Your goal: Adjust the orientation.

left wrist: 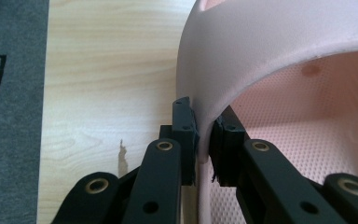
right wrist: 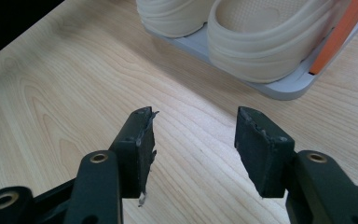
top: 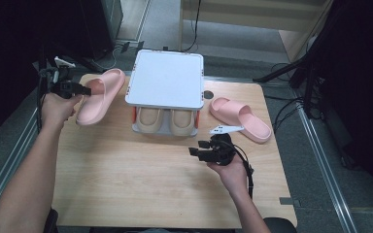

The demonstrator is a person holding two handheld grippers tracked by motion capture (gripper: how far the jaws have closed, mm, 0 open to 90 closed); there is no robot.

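My left gripper [top: 83,90] is shut on a pink slipper [top: 99,95] and holds it lifted and tilted at the table's back left. In the left gripper view the jaws pinch the edge of the pink slipper's [left wrist: 279,51] strap, and my left gripper [left wrist: 204,140] has one pad on each side of it. A second pink slipper [top: 240,118] lies flat at the right of the table. My right gripper [top: 194,149] hovers open over the table in front of the rack; in its own view my right gripper [right wrist: 193,140] has nothing between its jaws.
A small two-level rack with a white top shelf [top: 166,78] stands at the back middle. A beige pair of slippers [top: 164,120] sits on its lower tray [right wrist: 284,88], shown close as the beige slippers [right wrist: 261,42]. Bare wood table [top: 141,179] lies in front.
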